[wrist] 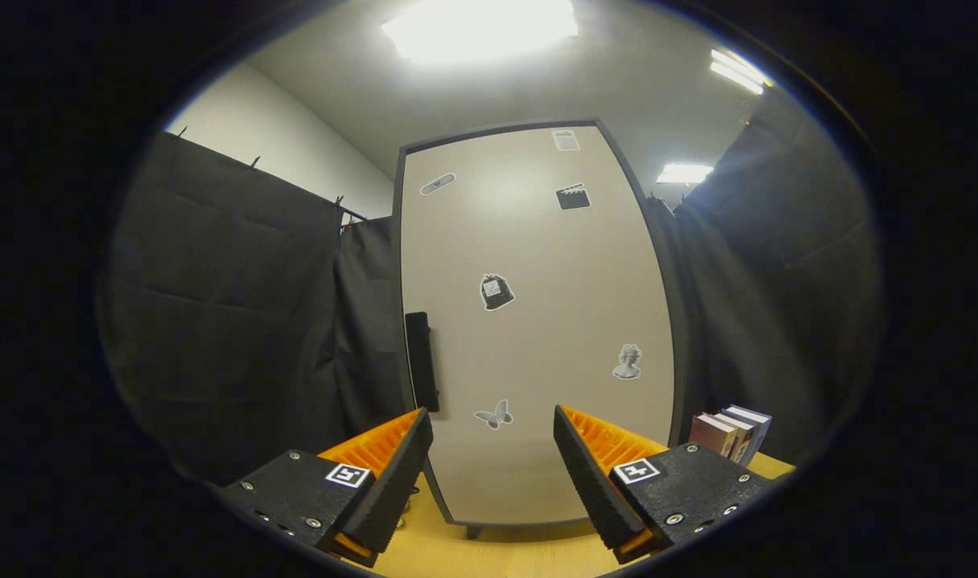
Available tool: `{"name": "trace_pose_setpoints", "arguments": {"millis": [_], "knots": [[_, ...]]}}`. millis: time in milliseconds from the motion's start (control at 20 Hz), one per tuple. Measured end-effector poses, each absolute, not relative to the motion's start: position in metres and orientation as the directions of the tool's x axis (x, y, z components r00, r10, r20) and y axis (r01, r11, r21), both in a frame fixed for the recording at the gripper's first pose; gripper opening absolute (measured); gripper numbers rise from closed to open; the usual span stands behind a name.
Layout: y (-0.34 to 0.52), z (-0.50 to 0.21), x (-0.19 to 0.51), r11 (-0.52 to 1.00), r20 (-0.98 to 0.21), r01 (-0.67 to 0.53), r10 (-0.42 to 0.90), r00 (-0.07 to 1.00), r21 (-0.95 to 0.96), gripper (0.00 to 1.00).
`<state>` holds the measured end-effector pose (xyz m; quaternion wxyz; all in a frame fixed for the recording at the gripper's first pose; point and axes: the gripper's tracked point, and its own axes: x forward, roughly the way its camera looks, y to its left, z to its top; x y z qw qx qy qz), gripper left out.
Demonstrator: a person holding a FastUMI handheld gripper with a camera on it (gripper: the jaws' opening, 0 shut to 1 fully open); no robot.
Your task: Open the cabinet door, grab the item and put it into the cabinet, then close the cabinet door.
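Looks like a curtained-off test booth in some lab or office: black cloth walls hang at 9 and 3 o'clock, ceiling light panels glare at 12, and a sticker-covered cabinet sits on a wooden bench beside some books.

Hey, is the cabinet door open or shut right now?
Shut. The cabinet door sits flush in its dark frame, no interior showing, its handle untouched. The hand-held gripper is open, short of the door.
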<state>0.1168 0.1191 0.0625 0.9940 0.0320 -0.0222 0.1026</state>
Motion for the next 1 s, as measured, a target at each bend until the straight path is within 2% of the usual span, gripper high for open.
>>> {"name": "trace_pose_setpoints", "arguments": {"millis": [650,1000], "knots": [[0.200,0.071,0.187,0.960,0.001,-0.280,0.280,0.960,-0.010,0.94],[0.221,0.070,0.239,0.970,-0.042,-0.237,0.235,0.971,-0.045,0.92]]}}
